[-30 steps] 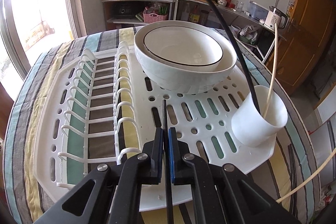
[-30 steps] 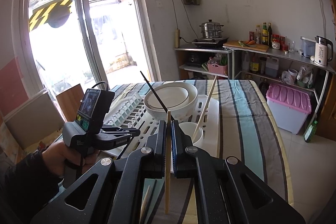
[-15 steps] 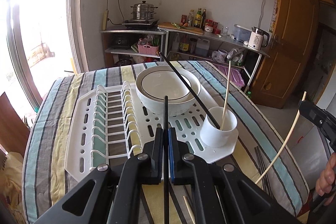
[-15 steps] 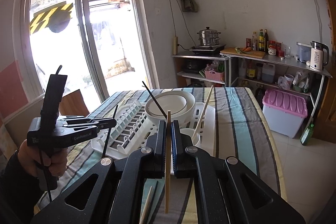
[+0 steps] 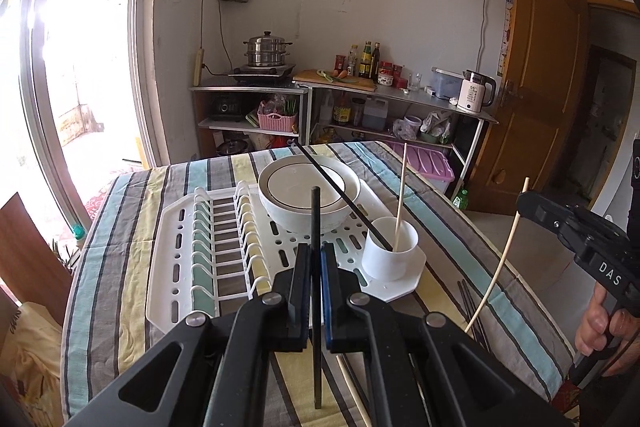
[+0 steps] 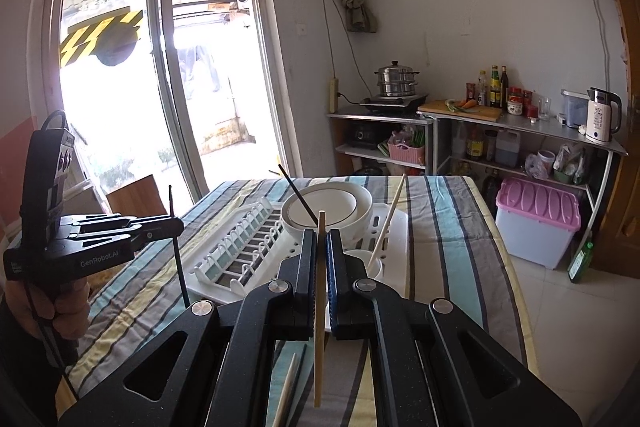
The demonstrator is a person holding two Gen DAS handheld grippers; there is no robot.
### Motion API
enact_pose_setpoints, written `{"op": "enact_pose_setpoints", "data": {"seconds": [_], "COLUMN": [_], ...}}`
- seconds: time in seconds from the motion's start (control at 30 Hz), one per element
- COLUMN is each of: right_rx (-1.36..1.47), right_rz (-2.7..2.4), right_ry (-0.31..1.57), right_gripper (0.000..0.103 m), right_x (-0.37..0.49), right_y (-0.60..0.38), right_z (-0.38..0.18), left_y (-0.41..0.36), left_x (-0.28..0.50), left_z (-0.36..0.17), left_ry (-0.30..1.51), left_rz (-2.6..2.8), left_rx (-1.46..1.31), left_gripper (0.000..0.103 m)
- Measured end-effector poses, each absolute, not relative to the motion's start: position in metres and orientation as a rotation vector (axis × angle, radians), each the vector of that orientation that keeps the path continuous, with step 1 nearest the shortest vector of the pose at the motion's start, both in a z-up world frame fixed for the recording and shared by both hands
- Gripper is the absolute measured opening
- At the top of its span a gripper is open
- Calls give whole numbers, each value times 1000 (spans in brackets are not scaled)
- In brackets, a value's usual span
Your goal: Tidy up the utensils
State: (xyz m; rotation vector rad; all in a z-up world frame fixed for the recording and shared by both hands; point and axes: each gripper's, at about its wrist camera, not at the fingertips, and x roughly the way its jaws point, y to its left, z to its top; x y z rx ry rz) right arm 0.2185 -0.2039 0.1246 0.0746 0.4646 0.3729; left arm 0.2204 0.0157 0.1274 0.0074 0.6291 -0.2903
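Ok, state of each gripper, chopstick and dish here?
left gripper: shut on black chopstick
right gripper: shut on wooden chopstick
white cup: upright on rack, holding two chopsticks
bowls: nested, upright on rack

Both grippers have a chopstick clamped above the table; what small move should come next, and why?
Probably lower the left gripper toward the white cup: its black chopstick matches the one standing there, and the right gripper holds a wooden chopstick.
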Motion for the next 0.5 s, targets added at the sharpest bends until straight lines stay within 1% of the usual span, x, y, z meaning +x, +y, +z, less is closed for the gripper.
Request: {"op": "enact_pose_setpoints", "data": {"seconds": [0.27, 0.5], "right_rx": [59, 47], "right_rz": [362, 348], "right_ry": [454, 434], "right_gripper": [4, 4], "right_x": [224, 240], "right_y": [-203, -204], "right_z": [130, 139], "left_y": [10, -12], "left_x": [217, 223], "left_z": [149, 171], "left_ry": [588, 553], "left_rz": [-318, -368], "left_rx": [-9, -14], "left_gripper": [4, 4]}}
